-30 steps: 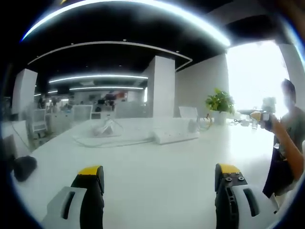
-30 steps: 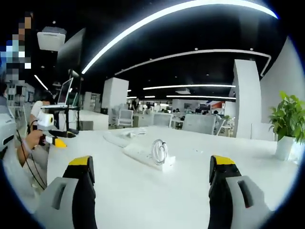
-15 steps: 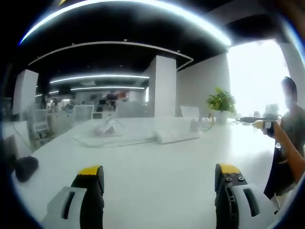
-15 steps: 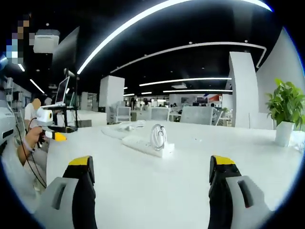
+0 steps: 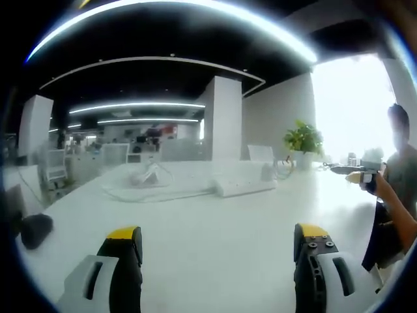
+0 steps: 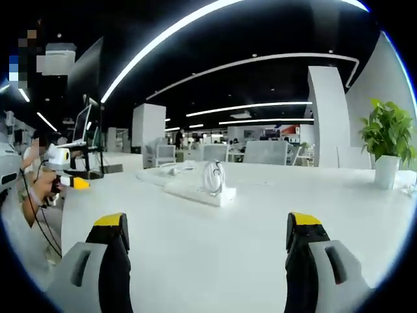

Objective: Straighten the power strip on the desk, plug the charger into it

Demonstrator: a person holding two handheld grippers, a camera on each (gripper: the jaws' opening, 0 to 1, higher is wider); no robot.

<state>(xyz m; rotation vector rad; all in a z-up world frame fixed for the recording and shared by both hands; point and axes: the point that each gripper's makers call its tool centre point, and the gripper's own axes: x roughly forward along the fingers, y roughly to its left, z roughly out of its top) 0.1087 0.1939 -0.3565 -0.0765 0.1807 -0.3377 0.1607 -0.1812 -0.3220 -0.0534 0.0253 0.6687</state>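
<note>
1. Not much has shifted in the left gripper view since a second ago: the power strip (image 5: 242,187) sits in nearly the same spot, and the person's hand at the right edge has drifted a bit lower and further right. In the right gripper view the whole scene has swung, so that's our camera moving, not the stuff on the desk (image 6: 260,228).

2. Left gripper view: our left gripper (image 5: 218,251) has its jaws spread wide with nothing between them, low over the white desk. The strip lies well ahead, angled across the desk, with its white cable (image 5: 140,192) looping off to the left. A potted plant (image 5: 301,142) stands further back.

3. Right gripper view: our right gripper (image 6: 207,251) is also released and empty. The strip (image 6: 195,190) is ahead with a coiled cable (image 6: 212,177) standing on it, probably the charger's lead, though we can't make out the plug.

4. We'd say nothing's started yet; both grippers are well apart from the strip.

5. What could go wrong: nudging the strip straight could snag or topple that coil, and dragging it by one end might pull the looped cable along.
</note>
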